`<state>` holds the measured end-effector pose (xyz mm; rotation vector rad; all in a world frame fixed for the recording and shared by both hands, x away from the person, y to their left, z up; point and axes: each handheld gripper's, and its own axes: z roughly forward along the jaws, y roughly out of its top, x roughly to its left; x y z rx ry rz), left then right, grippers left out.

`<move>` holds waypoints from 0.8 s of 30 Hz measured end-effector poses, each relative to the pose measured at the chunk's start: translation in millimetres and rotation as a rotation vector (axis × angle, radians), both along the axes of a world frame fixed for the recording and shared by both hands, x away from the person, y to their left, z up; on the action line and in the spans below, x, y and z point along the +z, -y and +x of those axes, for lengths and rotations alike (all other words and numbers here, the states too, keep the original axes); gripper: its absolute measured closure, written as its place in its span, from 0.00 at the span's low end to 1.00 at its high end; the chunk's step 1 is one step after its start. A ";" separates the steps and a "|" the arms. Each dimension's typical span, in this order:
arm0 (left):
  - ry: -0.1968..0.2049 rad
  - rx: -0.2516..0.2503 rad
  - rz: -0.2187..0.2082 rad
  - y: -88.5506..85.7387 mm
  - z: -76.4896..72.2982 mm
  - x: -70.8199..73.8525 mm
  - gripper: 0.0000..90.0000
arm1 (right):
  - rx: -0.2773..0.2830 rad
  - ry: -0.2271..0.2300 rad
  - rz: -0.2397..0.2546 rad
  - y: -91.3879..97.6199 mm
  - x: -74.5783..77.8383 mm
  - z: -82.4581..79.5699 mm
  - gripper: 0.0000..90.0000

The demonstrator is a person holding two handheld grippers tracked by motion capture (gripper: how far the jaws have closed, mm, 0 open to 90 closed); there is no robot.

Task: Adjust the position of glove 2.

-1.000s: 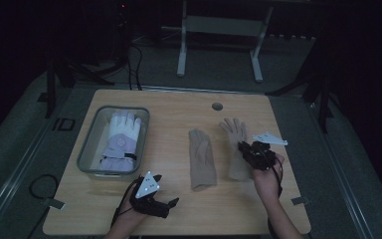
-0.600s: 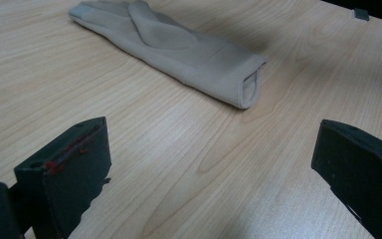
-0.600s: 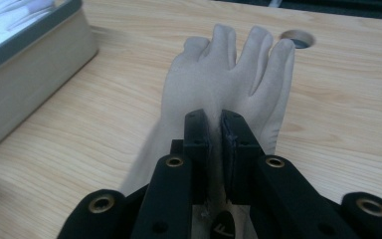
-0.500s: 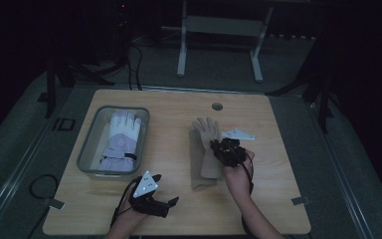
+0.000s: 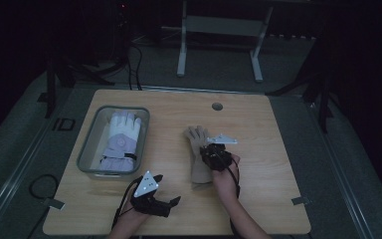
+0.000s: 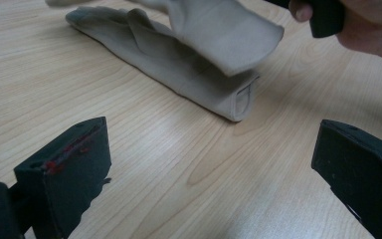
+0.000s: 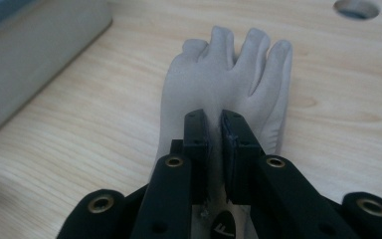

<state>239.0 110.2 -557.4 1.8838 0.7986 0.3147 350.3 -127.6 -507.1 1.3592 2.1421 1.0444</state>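
Your right gripper [image 7: 215,124] is clamped on a beige glove [image 7: 229,74] that hangs just above its twin [image 6: 144,59] on the table, fingers pointing away from you along the same long axis, while your left gripper [image 5: 154,196] waits nearby, jaws wide.
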 end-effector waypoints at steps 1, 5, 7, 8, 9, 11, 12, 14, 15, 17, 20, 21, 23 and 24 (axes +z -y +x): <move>0.005 0.001 -0.004 -0.1 -0.3 0.2 0.03 | 0.001 -0.008 -0.006 -0.1 -3.6 0.5 0.91; 0.020 0.009 -0.016 -1.7 -0.1 0.8 0.03 | 0.018 -0.039 -0.024 0.6 -18.0 0.4 0.90; 0.026 0.008 -0.016 -1.5 -0.3 0.3 0.03 | 0.025 -0.041 -0.029 0.6 -20.4 0.2 0.89; 0.034 0.013 -0.013 -1.2 -0.5 -0.1 0.03 | 0.037 -0.045 -0.037 0.4 -23.0 0.5 0.88; 0.056 0.035 -0.006 -1.1 -1.1 -0.3 0.03 | 0.041 -0.051 -0.041 0.3 -25.4 0.6 0.86; 0.083 0.069 0.004 -1.5 -1.4 0.5 0.03 | 0.057 -0.067 -0.044 -0.2 -29.6 1.9 0.80; 0.090 0.087 0.005 -1.8 -1.4 1.0 0.03 | 0.060 -0.072 -0.044 -0.4 -31.4 2.3 0.77; 0.077 0.104 0.014 -3.3 -0.6 2.1 0.03 | 0.079 -0.078 -0.040 -0.9 -33.8 2.7 0.67; 0.061 0.112 0.014 -3.7 -0.3 2.4 0.03 | 0.083 -0.070 -0.046 -1.4 -34.0 2.0 0.63; 0.023 0.117 0.015 -4.4 0.9 2.3 0.03 | 0.098 -0.062 -0.054 -1.7 -32.7 0.9 0.52; -0.018 0.103 0.009 -4.2 1.9 2.2 0.03 | 0.115 -0.052 -0.040 1.3 -27.9 -0.6 0.39; -0.027 0.097 0.013 -3.6 2.0 2.2 0.03 | 0.128 -0.051 -0.027 3.4 -25.9 -1.1 0.33; -0.046 0.082 0.027 -1.7 2.6 1.6 0.03 | 0.153 -0.064 -0.011 6.8 -22.0 -2.1 0.29; -0.053 0.076 0.032 -0.6 2.9 0.9 0.03 | 0.166 -0.066 0.014 9.2 -20.2 -2.6 0.25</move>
